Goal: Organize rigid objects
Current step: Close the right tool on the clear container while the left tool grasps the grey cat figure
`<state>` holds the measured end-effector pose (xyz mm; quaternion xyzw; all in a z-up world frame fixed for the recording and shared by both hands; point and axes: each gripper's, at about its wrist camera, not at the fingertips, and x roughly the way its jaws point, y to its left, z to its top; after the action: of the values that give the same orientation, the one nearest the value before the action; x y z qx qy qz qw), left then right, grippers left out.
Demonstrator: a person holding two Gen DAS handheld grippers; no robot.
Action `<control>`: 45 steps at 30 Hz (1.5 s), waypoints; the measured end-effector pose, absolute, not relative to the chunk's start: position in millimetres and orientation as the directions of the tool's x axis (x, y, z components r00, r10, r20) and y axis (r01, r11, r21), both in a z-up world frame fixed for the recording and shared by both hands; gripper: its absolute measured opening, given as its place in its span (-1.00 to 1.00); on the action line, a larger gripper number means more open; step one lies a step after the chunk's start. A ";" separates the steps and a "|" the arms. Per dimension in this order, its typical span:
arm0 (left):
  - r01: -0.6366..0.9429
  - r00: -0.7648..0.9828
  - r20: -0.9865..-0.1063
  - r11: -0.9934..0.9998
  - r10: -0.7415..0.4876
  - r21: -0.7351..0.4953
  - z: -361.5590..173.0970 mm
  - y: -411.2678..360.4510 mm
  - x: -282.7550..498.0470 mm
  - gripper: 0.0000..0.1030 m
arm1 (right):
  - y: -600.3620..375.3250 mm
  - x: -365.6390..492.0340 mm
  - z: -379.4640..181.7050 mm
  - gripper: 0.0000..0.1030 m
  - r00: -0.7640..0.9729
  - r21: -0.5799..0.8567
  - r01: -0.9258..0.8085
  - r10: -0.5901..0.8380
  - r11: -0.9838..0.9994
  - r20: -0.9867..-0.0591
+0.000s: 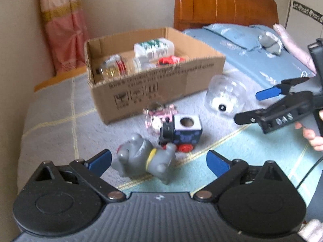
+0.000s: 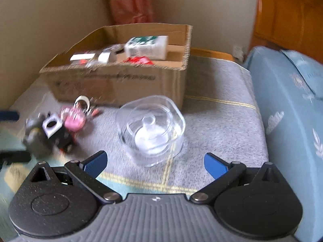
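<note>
The left claw, spread wide, straddled the grey toy, probably for boxing, while the right claw, also apart, faced the clear container at twelve o'clock.

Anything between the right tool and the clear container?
No: in the right wrist view only bare blanket lies between the open right tool and the clear container.

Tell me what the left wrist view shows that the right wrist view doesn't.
Only left wrist: the grey elephant toy lying between the open left gripper, and the right gripper seen from the side. Only right wrist: the clear container ahead of its own open jaws. Both: the cardboard box, toy train and pink toy.
</note>
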<state>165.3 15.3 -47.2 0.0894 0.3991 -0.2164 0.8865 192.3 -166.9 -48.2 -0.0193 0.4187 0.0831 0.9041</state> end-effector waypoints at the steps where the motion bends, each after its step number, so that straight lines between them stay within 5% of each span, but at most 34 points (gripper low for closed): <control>1: 0.455 0.580 -0.753 0.890 -0.309 -0.015 -51.4 15.1 167.4 0.89 | -164.9 190.9 -51.6 1.00 0.630 0.021 -0.186 0.136 0.982 -0.765; 15: 0.506 0.573 -0.761 0.862 -0.304 0.037 -73.5 16.3 191.4 0.85 | -158.9 192.4 -68.4 1.00 0.620 -0.017 -0.288 0.173 0.958 -0.766; 27: 0.648 0.400 -0.816 0.759 -0.418 -0.071 -65.4 20.3 157.9 0.86 | -161.0 193.1 -69.3 1.00 0.625 -0.017 -0.303 0.185 0.953 -0.758; 34: 0.670 0.416 -0.827 0.742 -0.377 0.000 -72.9 22.0 161.7 0.85 | -164.1 201.0 -68.6 1.00 0.615 -0.018 -0.343 0.210 0.939 -0.760; 45: 0.708 0.414 -0.802 0.706 -0.431 -0.013 -72.3 17.0 164.9 0.67 | -164.0 236.3 -68.9 1.00 0.627 -0.044 -0.396 0.235 0.917 -0.743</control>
<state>164.9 17.0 -72.3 0.1664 0.4166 -0.3453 0.8243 236.3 -164.0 -68.9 -0.1019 0.3947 0.1758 0.8960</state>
